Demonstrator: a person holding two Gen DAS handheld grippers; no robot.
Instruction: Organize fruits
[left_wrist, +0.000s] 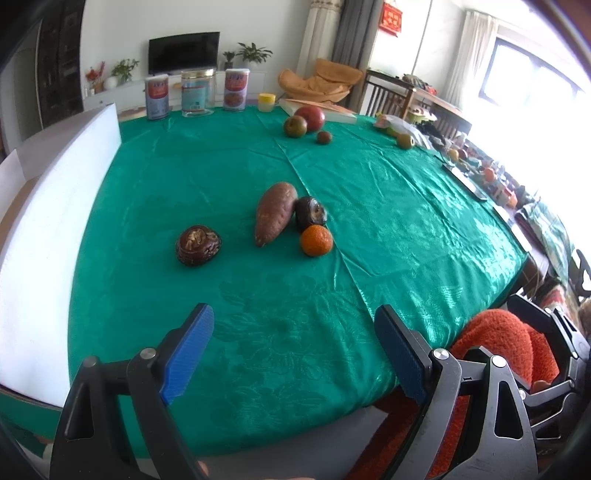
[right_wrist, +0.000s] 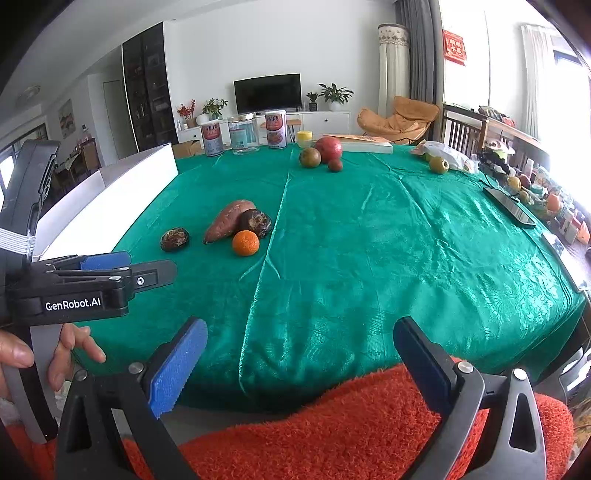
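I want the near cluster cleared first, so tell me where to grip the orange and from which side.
Grip the orange across its round middle, coming from the near, open side with the left tongs, which stand open. The dark wrinkled fruit sits close behind it and the sweet potato lies to its left, so approaching from the back looks blocked.

Left gripper (left_wrist: 295, 354): black plastic frame, blue ribbed finger pads (left_wrist: 192, 354), silver pivot screws, white "GenRobot.AI" lettering on its side. Right gripper (right_wrist: 301, 365): identical. Bare-skinned hand (right_wrist: 48, 354) at 8 o'clock.
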